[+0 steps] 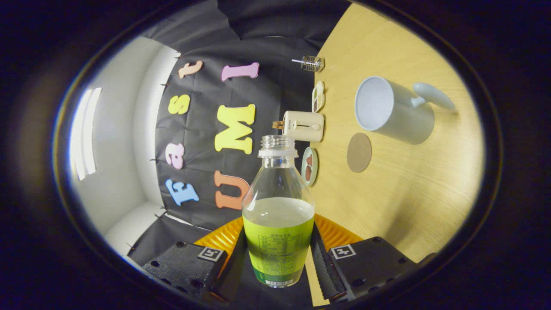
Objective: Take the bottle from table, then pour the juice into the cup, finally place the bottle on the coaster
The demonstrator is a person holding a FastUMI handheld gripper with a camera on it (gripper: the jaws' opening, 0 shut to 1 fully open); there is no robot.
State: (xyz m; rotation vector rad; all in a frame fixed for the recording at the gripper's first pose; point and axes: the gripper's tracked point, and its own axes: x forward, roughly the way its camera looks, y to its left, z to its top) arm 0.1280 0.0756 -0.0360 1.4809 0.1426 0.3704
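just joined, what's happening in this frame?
The handheld gripper has its jaws shut on the bottle, uncapped and partly full of juice, and the view is rolled sideways relative to the table. The white cup stands beyond the bottle's mouth with the round coaster beside it, bare. No juice is leaving the bottle, so this looks like the approach to the pour.

Green-labelled clear bottle (278,215), white cup (394,110), brown coaster (359,152) (pale wood-grain table (409,193)).

Bright light glares from a white panel (86,133) beside the dark cloth, the desk (409,193) is evenly lit with soft shadows, and fisheye bending grows toward the rim.
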